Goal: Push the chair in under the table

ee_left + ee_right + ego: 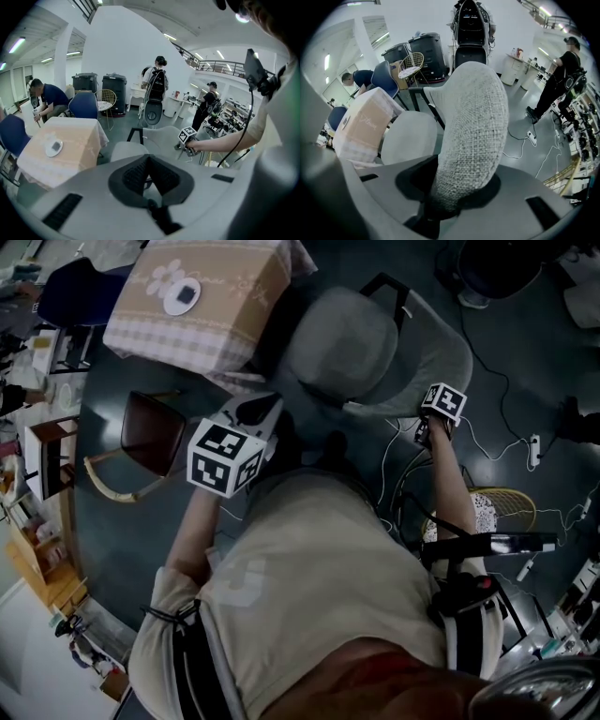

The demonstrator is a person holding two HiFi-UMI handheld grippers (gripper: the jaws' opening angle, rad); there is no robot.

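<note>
A grey fabric chair (375, 348) stands by the table with the beige cloth (202, 306), its seat (127, 151) turned toward the table (70, 140). The top edge of its backrest (474, 126) fills the jaws of my right gripper (457, 194), which is shut on it from above. In the head view the right gripper (439, 409) sits at the backrest's right edge. My left gripper (149, 169) is shut with nothing in it. It hovers at the chair's near left side (255, 413), clear of the seat.
A brown wooden chair (150, 432) stands left of me. Cables and a power strip (534, 451) lie on the floor to the right, next to a wicker chair (506, 507). Blue chairs (84, 105) and people (157, 82) are beyond the table.
</note>
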